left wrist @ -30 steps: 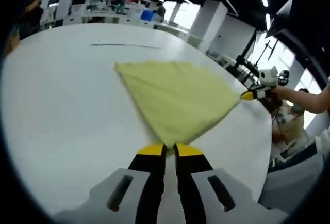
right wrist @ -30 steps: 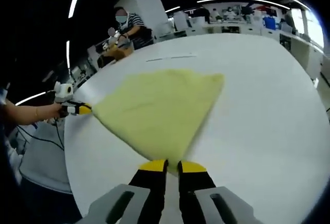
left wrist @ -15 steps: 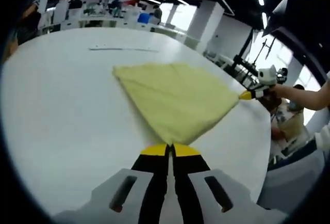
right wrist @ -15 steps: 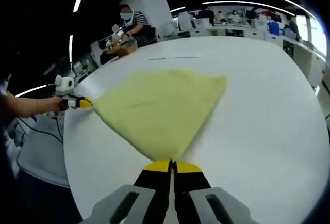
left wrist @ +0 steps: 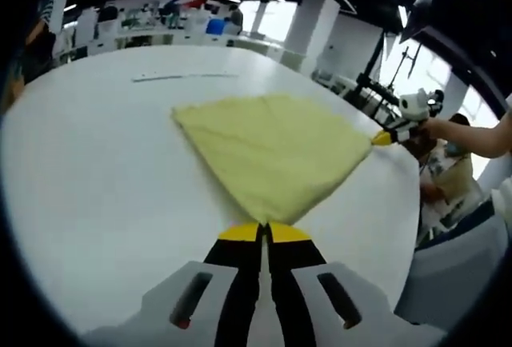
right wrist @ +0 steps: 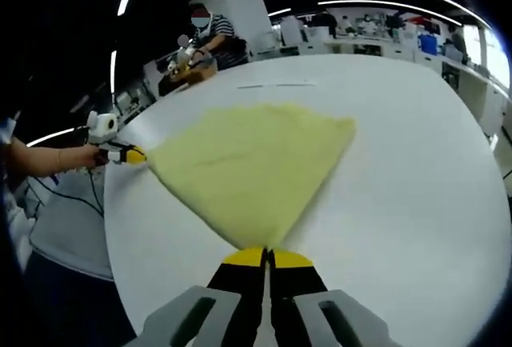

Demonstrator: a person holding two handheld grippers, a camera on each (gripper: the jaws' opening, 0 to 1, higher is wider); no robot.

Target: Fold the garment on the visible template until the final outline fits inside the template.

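**Q:** While you hold the yellow garment (left wrist: 268, 151) by two of its corners, why does it lie spread as a taut fan on the white table (left wrist: 88, 171)?

**A:** You pinch one corner in the left gripper (left wrist: 266, 231), whose jaws are pressed together on the cloth's tip. You pinch another in the right gripper (right wrist: 266, 257), closed in the same way. In the left gripper view, the right gripper appears at the table's far right edge, at the cloth's outer point. Pulling the two corners apart keeps the edge between them straight, which probably serves a clean fold.

**Q:** Where does the garment sit on the table?

**A:** It lies toward the edge nearest you, with its far corner reaching toward the table's middle. Beyond that corner, a thin dark line (right wrist: 270, 85) is marked on the surface. It may belong to the template, though you cannot tell its full outline from here.

**Q:** What does this hold suggest about progress?

**A:** The cloth looks flat and smooth, yet it reads as large. Further folding seems needed before the outline fits. Keep tension even, or the held edge may sag and wrinkle.
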